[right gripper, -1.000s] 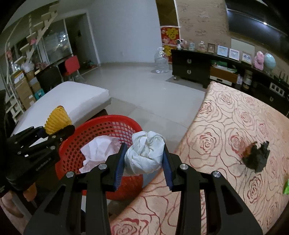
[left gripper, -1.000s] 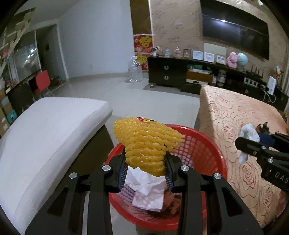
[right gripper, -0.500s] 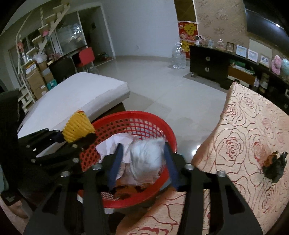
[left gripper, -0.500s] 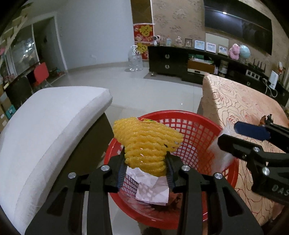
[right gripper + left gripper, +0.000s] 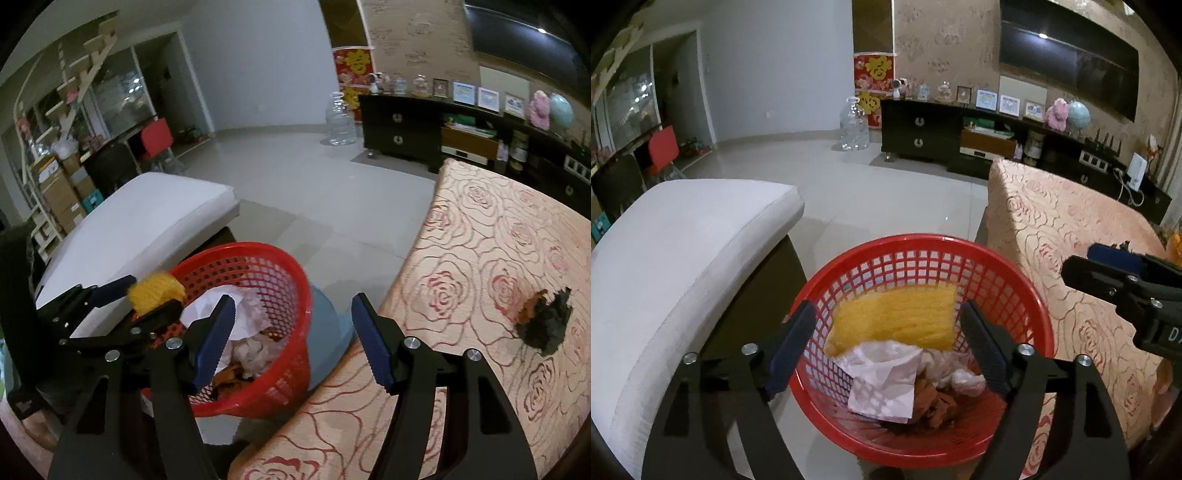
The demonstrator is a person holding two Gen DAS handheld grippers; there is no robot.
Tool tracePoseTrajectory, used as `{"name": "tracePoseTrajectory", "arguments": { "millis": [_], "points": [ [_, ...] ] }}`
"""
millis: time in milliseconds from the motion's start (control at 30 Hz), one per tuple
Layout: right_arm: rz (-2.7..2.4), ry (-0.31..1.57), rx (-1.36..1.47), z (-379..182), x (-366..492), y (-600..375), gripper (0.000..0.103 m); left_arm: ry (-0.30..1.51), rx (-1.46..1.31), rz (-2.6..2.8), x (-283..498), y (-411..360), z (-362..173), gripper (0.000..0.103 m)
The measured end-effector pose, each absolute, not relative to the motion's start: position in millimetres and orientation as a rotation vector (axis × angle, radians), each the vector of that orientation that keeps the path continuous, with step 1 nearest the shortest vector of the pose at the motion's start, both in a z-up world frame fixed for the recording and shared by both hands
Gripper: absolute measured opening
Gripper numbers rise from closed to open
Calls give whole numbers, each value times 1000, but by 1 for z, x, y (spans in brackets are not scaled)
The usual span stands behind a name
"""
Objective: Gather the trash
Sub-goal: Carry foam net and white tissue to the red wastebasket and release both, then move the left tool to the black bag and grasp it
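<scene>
A red mesh basket point(image 5: 1027, 295) stands on the floor; it also shows in the right wrist view point(image 5: 295, 273). In it lie a yellow foam net point(image 5: 897, 317), white paper wads point(image 5: 882, 376) and brown scraps. My left gripper point(image 5: 886, 347) is open over the basket. In the right wrist view the yellow foam net point(image 5: 155, 291) shows between the left gripper's fingers. My right gripper point(image 5: 291, 339) is open and empty at the basket's right rim. A dark crumpled scrap point(image 5: 546, 325) lies on the rose-patterned table point(image 5: 480, 258).
A white cushioned bench point(image 5: 672, 251) stands left of the basket. The rose-patterned table point(image 5: 1071, 229) is to its right. A blue tub point(image 5: 328, 332) sits behind the basket. A dark TV cabinet point(image 5: 923, 133) and a clear water jug point(image 5: 853, 125) stand far back.
My left gripper has opened and the yellow foam net has dropped into the basket. My right gripper has opened and let the white wad fall in.
</scene>
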State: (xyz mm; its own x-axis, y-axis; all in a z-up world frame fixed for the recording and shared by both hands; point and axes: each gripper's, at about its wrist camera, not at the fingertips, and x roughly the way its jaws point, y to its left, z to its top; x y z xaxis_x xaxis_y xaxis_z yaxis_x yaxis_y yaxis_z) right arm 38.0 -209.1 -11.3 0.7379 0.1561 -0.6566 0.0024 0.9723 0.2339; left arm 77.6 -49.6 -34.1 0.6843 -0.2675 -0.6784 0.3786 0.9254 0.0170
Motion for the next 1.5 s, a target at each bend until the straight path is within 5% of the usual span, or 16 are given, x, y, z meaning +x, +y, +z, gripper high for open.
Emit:
{"name": "tracePoseTrajectory", "arguments": {
  "millis": [567,1500],
  "points": [
    [-82,692,264,-8,-9,-274,73,690,112,-430,69,-71,-25,84],
    [-599,763,396,-53,-130,-480,79,706,257,-672,43,-223,-49,85]
  ]
}}
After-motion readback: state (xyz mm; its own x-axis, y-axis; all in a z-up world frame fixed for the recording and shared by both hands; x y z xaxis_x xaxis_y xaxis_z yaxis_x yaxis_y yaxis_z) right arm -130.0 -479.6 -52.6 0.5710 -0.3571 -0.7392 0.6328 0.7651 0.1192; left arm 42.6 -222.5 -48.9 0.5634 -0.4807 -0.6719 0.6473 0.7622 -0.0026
